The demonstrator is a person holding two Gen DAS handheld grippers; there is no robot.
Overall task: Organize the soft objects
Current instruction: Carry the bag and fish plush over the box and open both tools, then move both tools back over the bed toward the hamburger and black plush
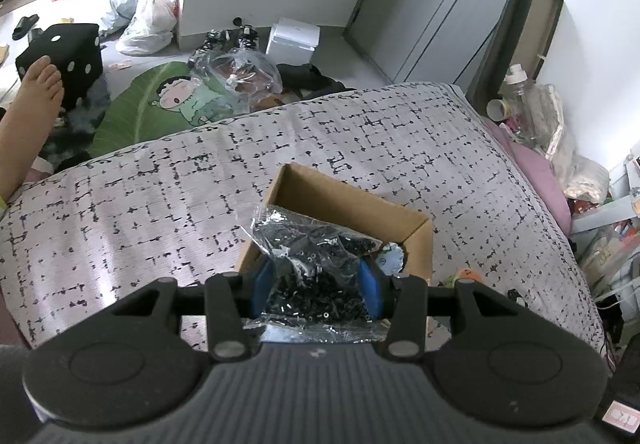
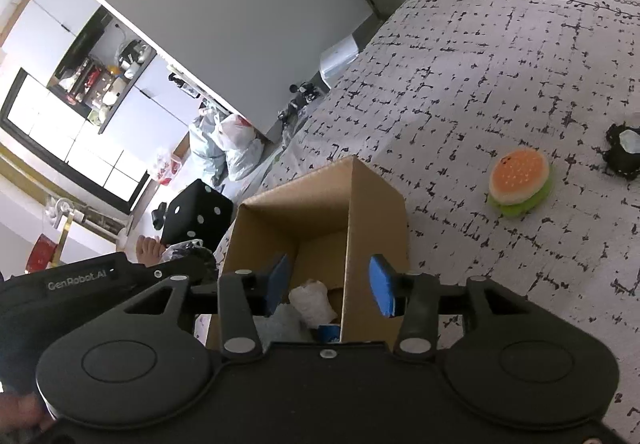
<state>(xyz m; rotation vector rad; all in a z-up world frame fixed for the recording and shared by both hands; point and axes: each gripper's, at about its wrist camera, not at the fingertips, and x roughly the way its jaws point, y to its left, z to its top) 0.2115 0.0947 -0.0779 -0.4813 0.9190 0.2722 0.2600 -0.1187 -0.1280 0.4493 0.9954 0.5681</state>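
Note:
My left gripper (image 1: pixel 316 284) is shut on a clear plastic bag of small black parts (image 1: pixel 316 260) and holds it over the near edge of an open cardboard box (image 1: pixel 352 199) on the bed. In the right wrist view my right gripper (image 2: pixel 330 286) is open and empty, its jaws straddling the right wall of the same box (image 2: pixel 360 203). Inside the box lie a white soft item (image 2: pixel 312 300) and a blue thing (image 2: pixel 328 332). A burger plush (image 2: pixel 520 181) lies on the bed to the right of the box. A black item (image 2: pixel 622 151) lies further right.
The bed has a grey bedspread with black marks (image 1: pixel 160 203). A pink pillow (image 1: pixel 544 175) and clutter sit at its right. On the floor beyond are a black dice cushion (image 1: pixel 68 55), plastic bags (image 1: pixel 148 19) and a green mat (image 1: pixel 160 99). A bare foot (image 1: pixel 36 91) is at left.

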